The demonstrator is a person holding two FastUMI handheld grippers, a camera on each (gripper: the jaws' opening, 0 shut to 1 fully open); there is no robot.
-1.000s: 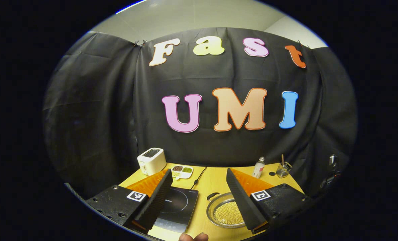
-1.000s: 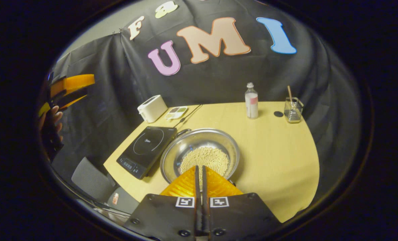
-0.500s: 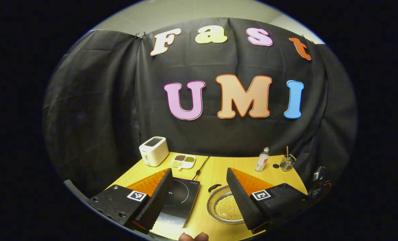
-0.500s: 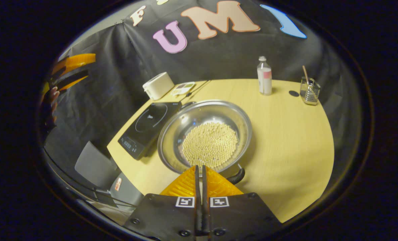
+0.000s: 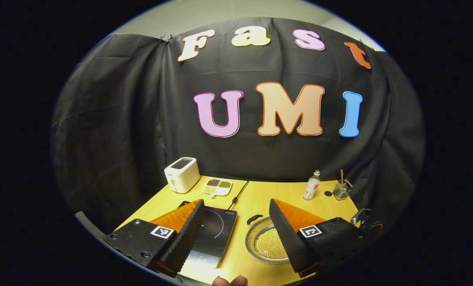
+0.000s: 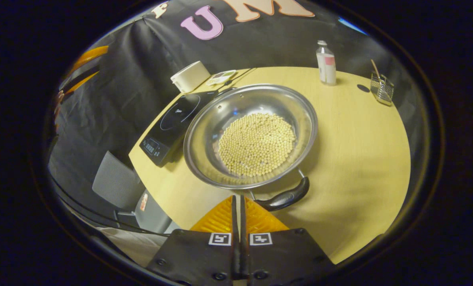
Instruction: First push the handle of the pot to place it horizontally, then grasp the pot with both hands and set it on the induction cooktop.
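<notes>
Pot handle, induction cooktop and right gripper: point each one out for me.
pot handle point(image 6: 286, 197), right gripper view, on the middle of the dark curved grip nearest the camera
induction cooktop point(image 6: 177, 121), right gripper view, on its dark glass top
right gripper point(image 6: 237, 200), right gripper view, between its closed fingertips

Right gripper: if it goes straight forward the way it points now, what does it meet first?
Probably the pot's near black handle, just ahead of the shut right gripper and slightly right of its line; depth is unclear.
</notes>
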